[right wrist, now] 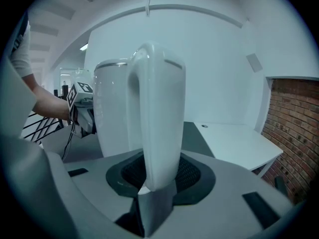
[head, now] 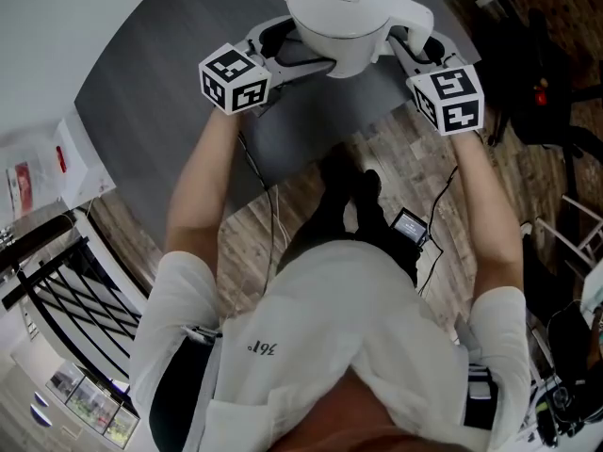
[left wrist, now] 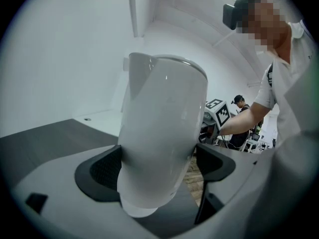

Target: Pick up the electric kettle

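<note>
1. Clearly the electric kettle (head: 339,12) hangs between both tools over the dark table (head: 160,111). In the left gripper view its white base looks free of the surface.
2. The left gripper (head: 292,50) is clamped across the kettle's round body, low down. Its dark pads bear on either flank, presumably to carry the weight and stop the pot swinging.
3. The right gripper (head: 421,45) is clenched on the handle (right wrist: 158,118). Its ribbed pads pinch the upright white loop near its lower end, the natural place to steer from.
4. Two opposed holds make sense: the body is wide, smooth and probably slippery, so one grip alone could let it twist.
5. I judge the pick-up nearly done. The kettle leans slightly in the left gripper view, so level, matched holds matter.
</note>
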Demonstrator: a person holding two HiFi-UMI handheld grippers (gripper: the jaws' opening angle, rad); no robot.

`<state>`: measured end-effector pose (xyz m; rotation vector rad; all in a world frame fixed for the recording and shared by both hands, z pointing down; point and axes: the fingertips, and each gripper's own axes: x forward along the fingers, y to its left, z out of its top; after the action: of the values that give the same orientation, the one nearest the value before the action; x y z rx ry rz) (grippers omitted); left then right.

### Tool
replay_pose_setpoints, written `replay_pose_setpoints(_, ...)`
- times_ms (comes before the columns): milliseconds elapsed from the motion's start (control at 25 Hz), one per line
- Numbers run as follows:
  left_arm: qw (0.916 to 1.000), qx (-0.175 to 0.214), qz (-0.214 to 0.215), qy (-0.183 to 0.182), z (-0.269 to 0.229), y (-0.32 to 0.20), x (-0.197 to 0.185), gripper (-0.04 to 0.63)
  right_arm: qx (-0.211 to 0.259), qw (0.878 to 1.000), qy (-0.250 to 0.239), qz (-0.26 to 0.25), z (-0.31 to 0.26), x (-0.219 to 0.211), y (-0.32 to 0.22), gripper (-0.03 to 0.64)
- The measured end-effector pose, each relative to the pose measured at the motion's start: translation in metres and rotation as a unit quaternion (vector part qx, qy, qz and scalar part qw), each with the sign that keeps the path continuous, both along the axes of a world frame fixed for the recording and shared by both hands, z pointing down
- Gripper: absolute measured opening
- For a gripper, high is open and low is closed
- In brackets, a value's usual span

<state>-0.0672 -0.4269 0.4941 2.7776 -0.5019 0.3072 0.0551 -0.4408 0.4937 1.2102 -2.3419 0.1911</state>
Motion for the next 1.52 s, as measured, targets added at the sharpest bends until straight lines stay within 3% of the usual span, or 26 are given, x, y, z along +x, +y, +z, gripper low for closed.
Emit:
replay_pose_setpoints(640, 0.998, 0.041, -0.019, 0.044, -0.065, 0.022, 0.005, 0.462, 0.043, 0.999, -0.022, -0.012, -0.064, 0.005, 0.024, 0.127)
replay_pose_setpoints(1520, 0.9906, 0.1, -0.04, 0.084, -0.157, 0.096, 0.021, 0.462, 0.102, 0.993, -0.046, -0.039, -0.157, 0.021, 0.098, 0.126)
